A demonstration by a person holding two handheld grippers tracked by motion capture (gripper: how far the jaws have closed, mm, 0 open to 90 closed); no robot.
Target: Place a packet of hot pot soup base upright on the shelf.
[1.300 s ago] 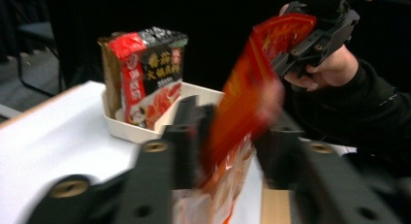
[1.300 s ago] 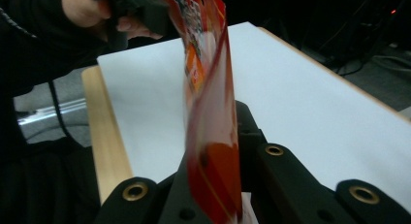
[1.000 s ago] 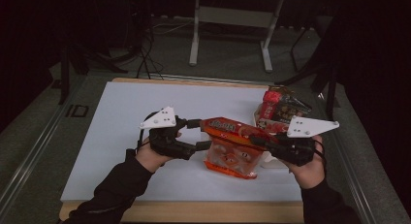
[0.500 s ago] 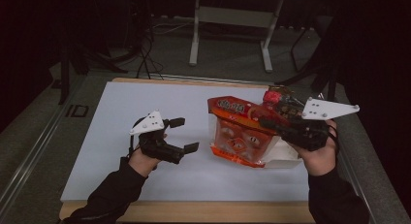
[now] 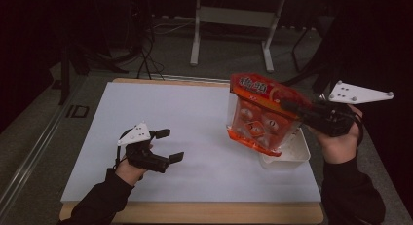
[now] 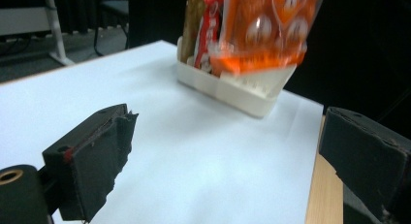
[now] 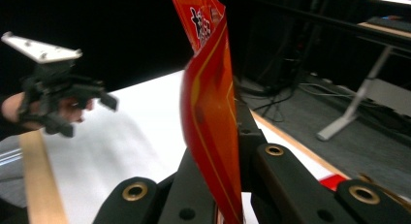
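Observation:
An orange snack bag [image 5: 258, 119] hangs tilted in the air over a white tray [image 5: 295, 156] at the table's right. My right gripper [image 5: 290, 108] is shut on the bag's right edge. In the right gripper view the bag [image 7: 211, 112] stands edge-on between the closed jaws of the right gripper [image 7: 231, 151]. My left gripper [image 5: 169, 145] hovers low over the white tabletop at front left. Its jaws have just been opening and stand open with nothing between them. In the left gripper view the left gripper [image 6: 232, 161] faces the bag [image 6: 264, 27] and the tray [image 6: 232, 88].
The tray holds other snack packs [image 6: 203, 30]. The white tabletop [image 5: 195, 113] has a wooden front edge [image 5: 195, 213]. A table frame's legs [image 5: 197, 35] and cables lie on the dark floor beyond. The left gripper [image 7: 87, 116] shows far off in the right gripper view.
The right gripper has lifted the bag up and to the right, over the tray. The left gripper has come away from the bag, opened, and moved left and down toward the front edge.

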